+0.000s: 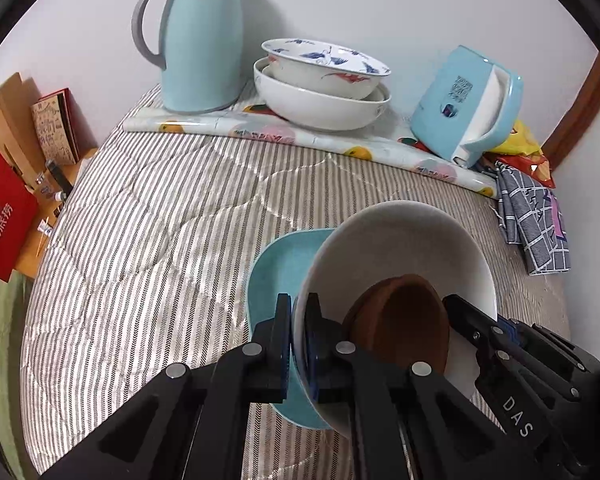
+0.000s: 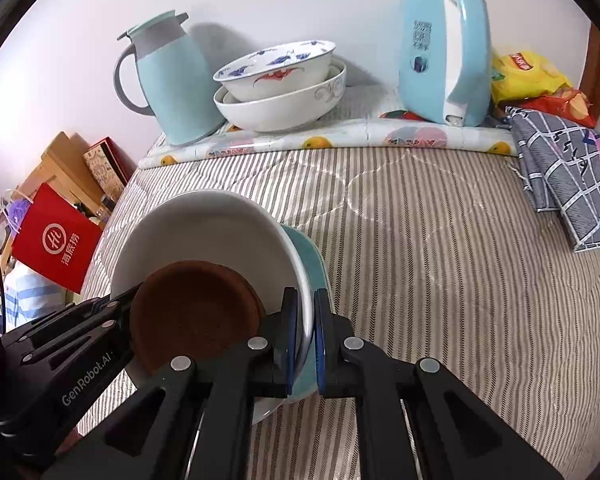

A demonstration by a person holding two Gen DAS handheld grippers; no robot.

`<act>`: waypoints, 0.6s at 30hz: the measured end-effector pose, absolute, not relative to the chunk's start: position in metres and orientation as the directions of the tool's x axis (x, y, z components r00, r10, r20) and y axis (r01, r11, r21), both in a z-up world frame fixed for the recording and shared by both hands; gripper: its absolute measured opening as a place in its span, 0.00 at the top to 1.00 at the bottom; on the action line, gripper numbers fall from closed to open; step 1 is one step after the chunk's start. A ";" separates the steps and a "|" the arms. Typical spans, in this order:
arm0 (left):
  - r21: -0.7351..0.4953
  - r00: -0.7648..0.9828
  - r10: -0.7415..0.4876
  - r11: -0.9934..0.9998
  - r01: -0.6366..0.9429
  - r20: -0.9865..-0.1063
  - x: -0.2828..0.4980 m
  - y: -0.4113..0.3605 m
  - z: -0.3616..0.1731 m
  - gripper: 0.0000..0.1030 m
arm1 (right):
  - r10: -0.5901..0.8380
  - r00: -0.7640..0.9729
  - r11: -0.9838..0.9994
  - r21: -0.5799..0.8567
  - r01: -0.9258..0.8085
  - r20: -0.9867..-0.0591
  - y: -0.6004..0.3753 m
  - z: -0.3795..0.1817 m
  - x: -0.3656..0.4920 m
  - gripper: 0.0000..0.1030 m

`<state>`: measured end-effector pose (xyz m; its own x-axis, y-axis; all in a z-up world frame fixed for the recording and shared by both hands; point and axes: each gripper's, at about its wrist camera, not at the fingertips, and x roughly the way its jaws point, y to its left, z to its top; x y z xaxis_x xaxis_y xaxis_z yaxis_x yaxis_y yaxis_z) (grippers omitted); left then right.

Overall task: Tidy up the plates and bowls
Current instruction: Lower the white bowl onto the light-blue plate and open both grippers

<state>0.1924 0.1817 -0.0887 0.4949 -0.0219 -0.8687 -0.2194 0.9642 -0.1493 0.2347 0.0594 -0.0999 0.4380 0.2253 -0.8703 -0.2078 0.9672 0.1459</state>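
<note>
A white bowl (image 1: 396, 240) with brown saucers (image 1: 404, 320) inside it sits on a teal plate (image 1: 272, 268), and the stack is held between both grippers over the striped quilt (image 1: 160, 220). My left gripper (image 1: 298, 308) is shut on the stack's left rim. The right gripper (image 2: 305, 304) is shut on the opposite rim, pinching the white bowl (image 2: 204, 224) and teal plate (image 2: 314, 264) together. The brown saucers (image 2: 192, 316) lean against the bowl's near wall. At the back, a blue-patterned bowl (image 1: 324, 60) rests in a larger white bowl (image 1: 320, 104).
A light-blue thermos jug (image 1: 200, 40) and a blue kettle (image 1: 464, 104) stand on a fruit-print mat (image 1: 260, 128) by the wall. A checked cloth (image 1: 532, 216) and snack packets (image 2: 528, 76) lie at the right. A red bag (image 1: 4, 208) and boxes sit off the left edge.
</note>
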 end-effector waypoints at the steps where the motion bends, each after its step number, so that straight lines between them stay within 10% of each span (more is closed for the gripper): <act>1: -0.149 0.491 -0.022 0.964 -0.220 -0.871 0.193 0.182 -0.091 0.93 | 0.224 0.433 0.967 0.144 -0.209 -0.873 0.061 -0.102 0.236 0.93; 18: -0.162 0.449 -0.043 0.960 -0.230 -0.892 0.205 0.190 -0.116 0.93 | 0.213 0.372 0.969 0.148 -0.196 -0.904 0.065 -0.130 0.252 0.93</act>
<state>0.2048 0.1895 -0.1157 0.4491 -0.0427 -0.8925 -0.2301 0.9596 -0.1617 0.2518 0.0652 -0.1296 0.3717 0.2129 -0.9036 -0.1965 0.9693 0.1475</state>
